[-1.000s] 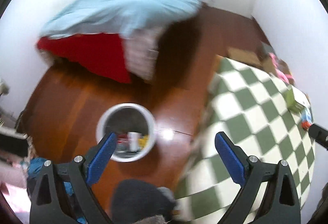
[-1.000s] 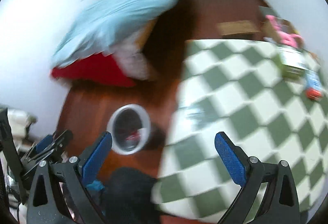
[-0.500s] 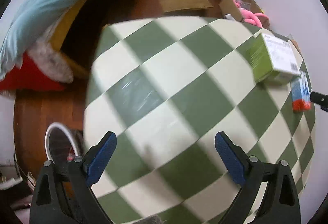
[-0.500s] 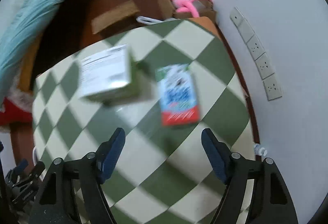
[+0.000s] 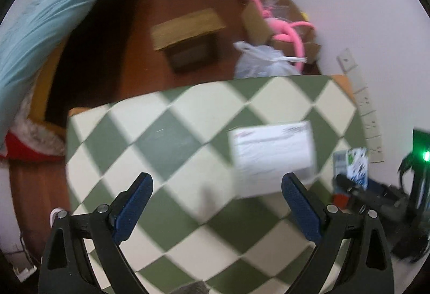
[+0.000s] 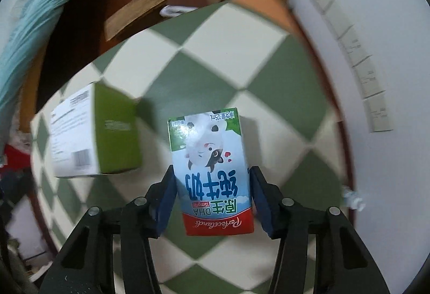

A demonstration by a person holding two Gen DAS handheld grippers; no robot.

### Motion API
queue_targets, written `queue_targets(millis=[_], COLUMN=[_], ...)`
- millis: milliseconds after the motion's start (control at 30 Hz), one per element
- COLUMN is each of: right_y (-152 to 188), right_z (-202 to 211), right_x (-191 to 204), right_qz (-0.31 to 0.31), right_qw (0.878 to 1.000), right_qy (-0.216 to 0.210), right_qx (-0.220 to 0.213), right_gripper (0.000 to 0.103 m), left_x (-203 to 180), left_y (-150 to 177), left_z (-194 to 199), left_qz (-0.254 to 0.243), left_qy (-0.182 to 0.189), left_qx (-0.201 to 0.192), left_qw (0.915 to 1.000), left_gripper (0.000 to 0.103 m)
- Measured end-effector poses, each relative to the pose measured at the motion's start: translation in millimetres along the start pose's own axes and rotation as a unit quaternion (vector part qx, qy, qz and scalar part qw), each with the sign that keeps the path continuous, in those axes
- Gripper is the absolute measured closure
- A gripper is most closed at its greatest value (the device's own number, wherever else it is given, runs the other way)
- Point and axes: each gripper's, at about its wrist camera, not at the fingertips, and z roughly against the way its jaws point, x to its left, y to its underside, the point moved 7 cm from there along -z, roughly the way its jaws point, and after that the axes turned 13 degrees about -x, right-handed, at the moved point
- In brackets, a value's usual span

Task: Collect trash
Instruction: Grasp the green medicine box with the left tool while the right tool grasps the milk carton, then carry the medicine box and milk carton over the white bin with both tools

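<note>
Left wrist view: left gripper (image 5: 215,199) above the green-and-cream checkered table (image 5: 166,138), jaws wide apart, nothing between them. White-topped cardboard box (image 5: 271,156) just ahead, nearer the right blue pad, blurred. Milk carton (image 5: 354,165) further right near the table's right edge, partly behind the right gripper (image 5: 376,197). Beyond the far table edge: brown wood floor, a low wooden stool (image 5: 188,35), a white plastic bag (image 5: 266,60), an open cardboard carton (image 5: 279,22) with a pink plush toy (image 5: 285,30). Light blue quilt (image 5: 53,6) at left.

Right wrist view: right gripper (image 6: 212,199) with jaws drawn in on either side of the milk carton (image 6: 212,173), blue pads at its two long sides; contact looks close, firm clamping cannot be told. Carton flat on the table (image 6: 268,65), glossy print, red band nearest the camera. Green-sided cardboard box (image 6: 96,132) to the left, apart from the carton. Free checkered surface ahead up to the far edge; white wall with sockets (image 6: 362,73) close on the right.
</note>
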Motion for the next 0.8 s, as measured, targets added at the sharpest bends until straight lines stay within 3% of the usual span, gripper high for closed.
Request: queue_targets(millis=[200, 500, 533, 633, 800], right_y=[1, -5, -5, -3, 2], right_z=[-2, -15, -15, -14, -2], right_x=[-39, -45, -43, -39, -36], right_qz=[-0.035, -0.039, -0.035, -0.019, -0.034], right_qw=[0.999, 0.999, 0.999, 0.999, 0.999], right_qy=[0.009, 0.008, 0.013, 0.025, 0.008], right_qx=[0.011, 0.015, 0.015, 0.011, -0.010], right_gripper=[0.048, 0.047, 0.047, 0.049, 0.050], left_x=[-42, -46, -45, -41, -32], left_y=[-17, -8, -7, -5, -3], left_z=[-33, -74, -74, -65, -32], left_qz=[-0.022, -0.033, -0.029, -0.015, -0.014], left_qy=[0.007, -0.014, -0.009, 0.006, 0.017], left_qx=[0.043, 0.095, 0.092, 0.072, 0.026], left_qw=[0.9988, 0.9948, 0.9953, 0.9973, 0.9994], left_gripper=[0.005, 0.007, 0.013, 0.013, 0.014])
